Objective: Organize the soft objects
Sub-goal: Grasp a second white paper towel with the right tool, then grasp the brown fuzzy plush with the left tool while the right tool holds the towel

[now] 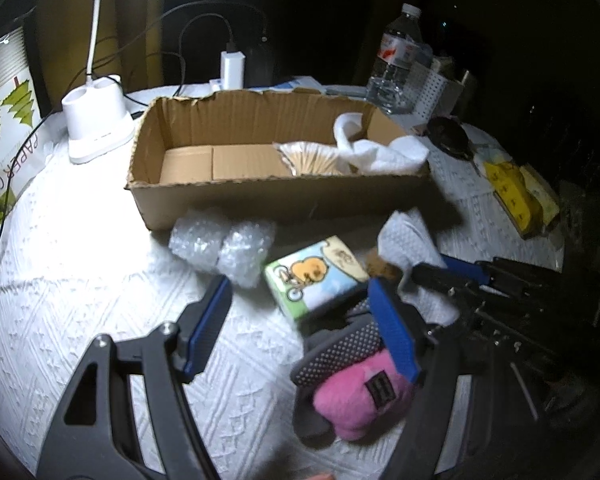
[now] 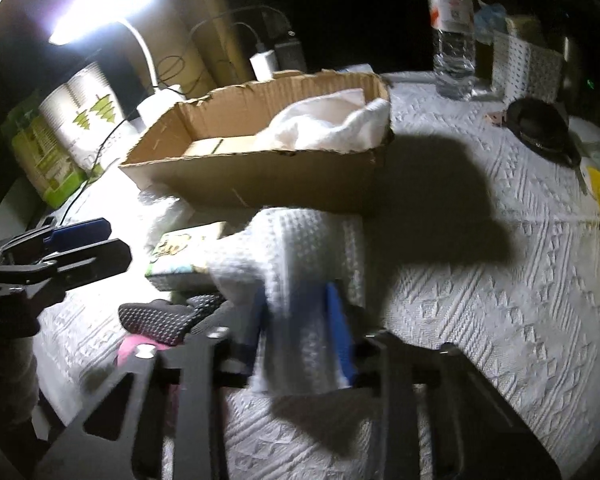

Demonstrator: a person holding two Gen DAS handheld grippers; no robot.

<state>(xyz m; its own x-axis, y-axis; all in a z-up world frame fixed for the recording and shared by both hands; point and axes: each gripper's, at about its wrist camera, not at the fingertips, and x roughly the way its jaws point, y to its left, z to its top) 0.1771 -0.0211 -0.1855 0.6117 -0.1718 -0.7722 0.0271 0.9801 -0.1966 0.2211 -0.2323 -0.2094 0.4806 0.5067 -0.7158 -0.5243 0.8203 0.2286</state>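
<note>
a dark room; a lamp lights the counter under its white embossed cloth. the right claw is clenched on a white waffle cloth, rising from the pads toward the cardboard box. the left claw hangs released, straddling a tissue pack.

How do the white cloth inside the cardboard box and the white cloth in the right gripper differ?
The cloth in the box lies loosely heaped at one end of the cardboard box; the waffle cloth outside is pinched by the right gripper. The first looks smoother, the second waffled. Both are white and soft.
</note>
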